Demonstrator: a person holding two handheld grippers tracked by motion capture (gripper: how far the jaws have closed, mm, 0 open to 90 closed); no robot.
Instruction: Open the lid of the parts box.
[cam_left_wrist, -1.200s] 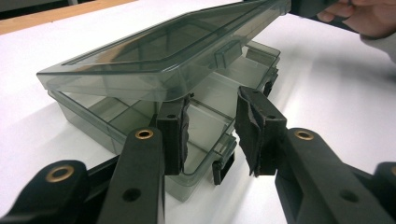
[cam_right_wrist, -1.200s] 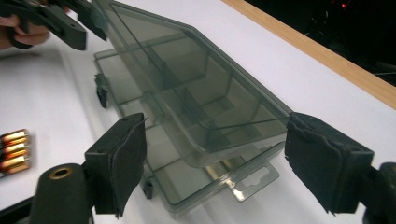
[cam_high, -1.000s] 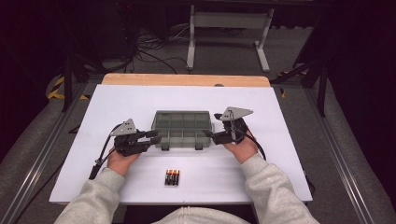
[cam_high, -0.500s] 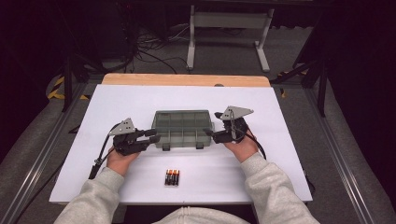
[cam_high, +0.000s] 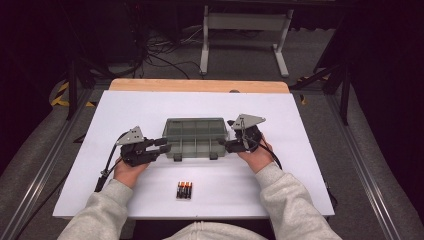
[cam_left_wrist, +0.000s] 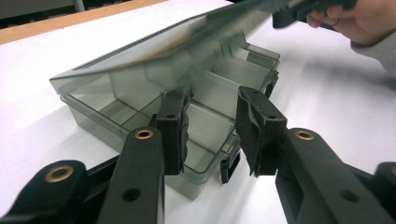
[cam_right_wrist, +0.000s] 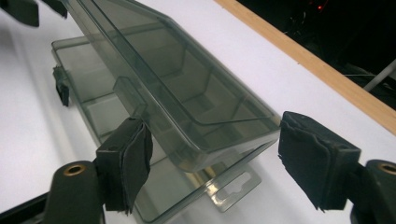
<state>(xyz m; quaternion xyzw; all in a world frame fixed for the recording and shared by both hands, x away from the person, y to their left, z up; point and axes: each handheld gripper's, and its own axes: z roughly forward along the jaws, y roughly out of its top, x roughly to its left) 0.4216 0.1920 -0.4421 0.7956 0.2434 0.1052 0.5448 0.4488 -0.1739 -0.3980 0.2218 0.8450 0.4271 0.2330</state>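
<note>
A smoky clear compartment box (cam_high: 195, 137) lies in the middle of the white table (cam_high: 300, 115). Its lid (cam_left_wrist: 154, 51) is tilted up off the base (cam_left_wrist: 112, 112). My left gripper (cam_high: 165, 146) is at the box's left end and stands open, with the near front corner between its jaws (cam_left_wrist: 212, 130); neither pad presses on it. My right gripper (cam_high: 223, 145) is at the right end. Its jaws have just been closing a little and stand open around the lid's end (cam_right_wrist: 187, 93). One pad (cam_right_wrist: 128, 163) touches the lid's front edge; the other pad (cam_right_wrist: 317, 161) is apart from it.
A small pack of batteries (cam_high: 184, 190) lies on the table in front of the box, between the person's forearms. A wooden strip (cam_high: 200, 85) runs along the table's far edge. Stands and cables are on the floor beyond.
</note>
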